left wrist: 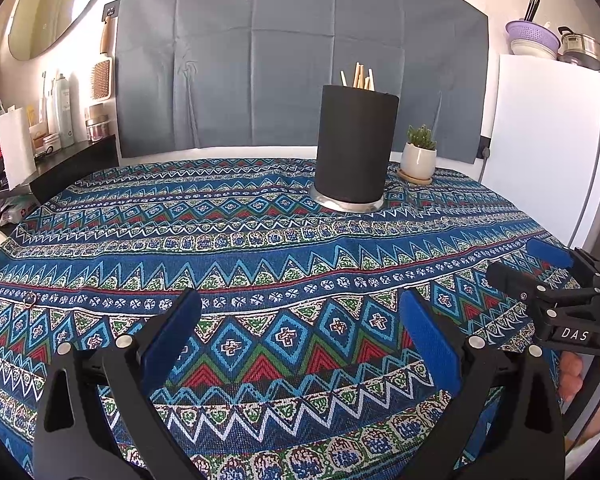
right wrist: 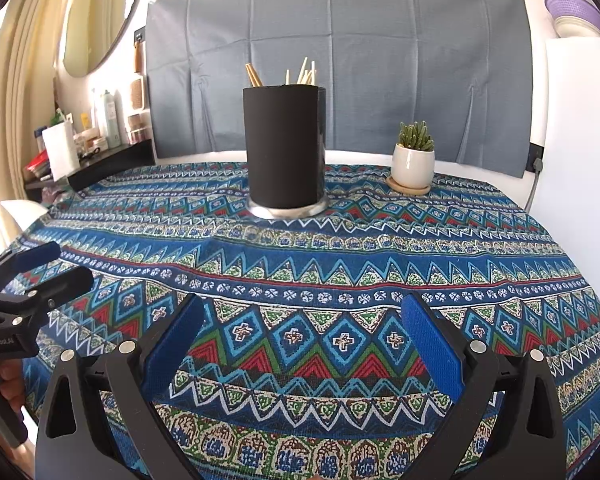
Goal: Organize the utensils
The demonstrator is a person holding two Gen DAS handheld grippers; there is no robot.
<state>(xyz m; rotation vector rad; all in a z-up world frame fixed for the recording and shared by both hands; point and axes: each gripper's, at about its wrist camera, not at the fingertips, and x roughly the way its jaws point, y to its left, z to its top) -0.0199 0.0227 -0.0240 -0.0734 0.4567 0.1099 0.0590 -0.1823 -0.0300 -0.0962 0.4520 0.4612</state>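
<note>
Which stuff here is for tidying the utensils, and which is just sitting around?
For the job:
black holder
wooden sticks standing in it
left claw, open
right claw, open

Just sitting around:
little cactus pot
patterned tablecloth
purple colander
paper towel roll

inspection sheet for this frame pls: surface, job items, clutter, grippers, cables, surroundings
Surface: table under a blue patterned cloth, lying flat, bare in the middle and front.
Job's things: black cylindrical holder upright on a metal base, wooden utensil ends sticking out of the top; no loose utensils seen on the cloth.
Clutter: small potted cactus on a wooden saucer, right of the holder, apart from it.
Grippers: left gripper open, empty; right gripper open, empty; both above the near edge.
Cables: grey cable from a wall socket at far right.
Surroundings: grey backdrop sheet, round mirror, shelf of toiletries, white fridge.
</note>
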